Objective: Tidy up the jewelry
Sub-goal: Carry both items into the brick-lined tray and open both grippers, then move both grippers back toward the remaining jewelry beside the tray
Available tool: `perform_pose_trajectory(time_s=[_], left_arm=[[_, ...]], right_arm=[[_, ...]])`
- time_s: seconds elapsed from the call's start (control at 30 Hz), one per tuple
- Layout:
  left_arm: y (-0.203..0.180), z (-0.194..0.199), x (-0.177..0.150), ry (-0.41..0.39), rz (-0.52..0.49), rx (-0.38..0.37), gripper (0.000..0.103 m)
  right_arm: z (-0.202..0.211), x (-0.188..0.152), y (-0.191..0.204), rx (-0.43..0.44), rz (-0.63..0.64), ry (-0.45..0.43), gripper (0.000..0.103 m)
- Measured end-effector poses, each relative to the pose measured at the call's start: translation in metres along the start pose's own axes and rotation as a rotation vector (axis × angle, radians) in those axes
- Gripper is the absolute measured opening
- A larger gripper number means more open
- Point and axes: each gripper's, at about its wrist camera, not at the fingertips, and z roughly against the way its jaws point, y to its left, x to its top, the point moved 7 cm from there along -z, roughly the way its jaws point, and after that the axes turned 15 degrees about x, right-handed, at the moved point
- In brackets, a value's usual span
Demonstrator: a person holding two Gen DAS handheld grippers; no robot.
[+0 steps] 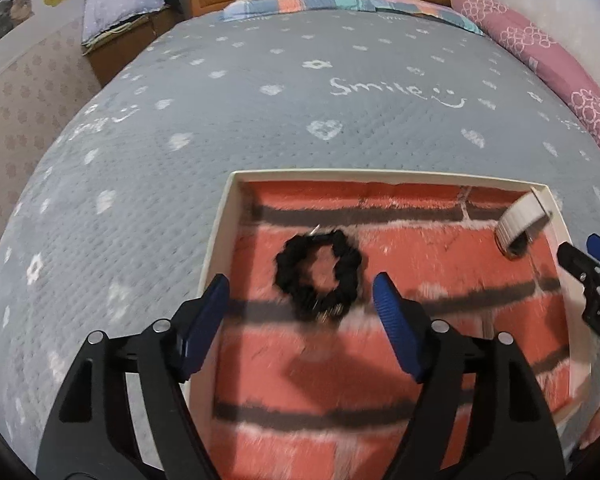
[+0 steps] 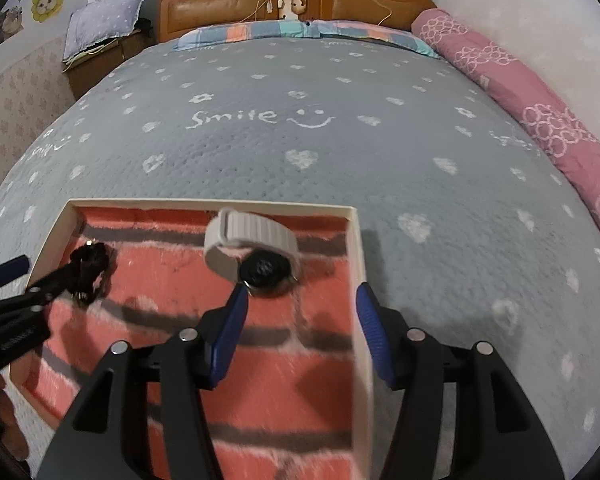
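Scrunchie and watch lie in the lined box on the bed.

The left hand-held gripper (image 1: pixel 300 296) is spread, empty, over the black scrunchie (image 1: pixel 318 276) on the brick-patterned plush lining. The right hand-held gripper (image 2: pixel 300 300) is spread too, its left pad just beside the watch (image 2: pixel 256 254) near the cream box's (image 2: pixel 356 240) right wall.

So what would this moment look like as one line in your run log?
left gripper: open, above black scrunchie | right gripper: open, by watch | both items lying in box | nothing held
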Motion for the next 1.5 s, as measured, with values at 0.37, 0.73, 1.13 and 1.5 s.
perform_pose_trajectory(time_s=[0.37, 0.73, 1.13, 1.5], left_arm=[[0.055, 0.068, -0.038, -0.042, 0.003, 0.031, 0.085], [0.091, 0.109, -0.085, -0.053, 0.049, 0.047, 0.089], [0.090, 0.111, -0.154, -0.010, 0.033, 0.043, 0.094], [0.093, 0.118, -0.205, -0.003, 0.055, 0.012, 0.094]], right_arm=[[0.081, -0.027, -0.015, -0.032, 0.004, -0.053, 0.059], [0.140, -0.066, -0.023, -0.052, 0.027, -0.084, 0.062], [0.160, -0.134, -0.044, -0.070, 0.026, -0.061, 0.067], [0.175, -0.187, -0.044, -0.059, 0.041, -0.084, 0.067]])
